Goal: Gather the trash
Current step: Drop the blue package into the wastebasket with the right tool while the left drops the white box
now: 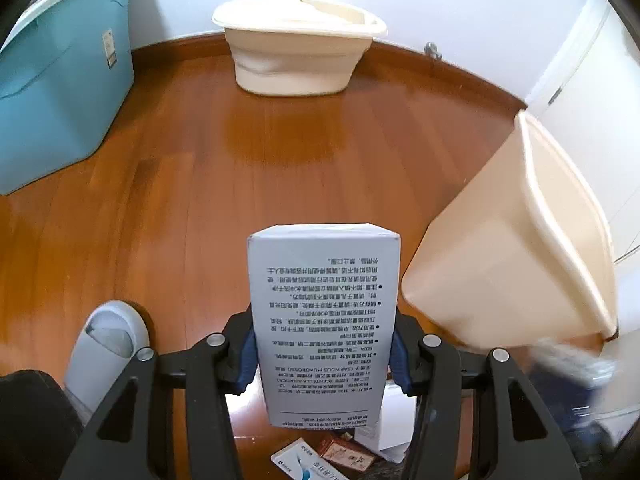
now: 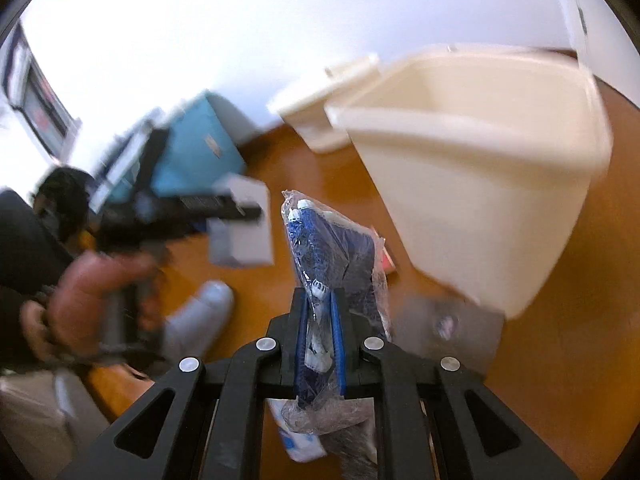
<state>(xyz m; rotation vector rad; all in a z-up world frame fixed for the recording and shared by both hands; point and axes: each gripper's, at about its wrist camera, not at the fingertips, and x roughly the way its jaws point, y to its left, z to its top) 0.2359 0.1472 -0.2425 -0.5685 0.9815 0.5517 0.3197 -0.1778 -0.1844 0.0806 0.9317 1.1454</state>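
Note:
My left gripper (image 1: pixel 323 346) is shut on a tall white carton (image 1: pixel 324 300) with upside-down black print, its blue pads pressed against the carton's two sides, above the wooden floor. A beige waste bin (image 1: pixel 504 248) stands just to the right of it, leaning in this view. In the right wrist view, my right gripper (image 2: pixel 320 308) is shut on a crumpled clear wrapper with blue and white print (image 2: pixel 332 248). The beige waste bin (image 2: pixel 480 184), its mouth open, is just beyond it to the right. The left gripper (image 2: pixel 240 210) with the white carton (image 2: pixel 244 240) shows blurred at left.
A teal storage box (image 1: pixel 60 92) stands at far left and a cream basin (image 1: pixel 296 56) against the far wall. A foot in a grey slipper (image 1: pixel 104 352) is at lower left. Small packets and cards (image 1: pixel 320 456) lie on the floor below. A white door (image 1: pixel 592 80) is at right.

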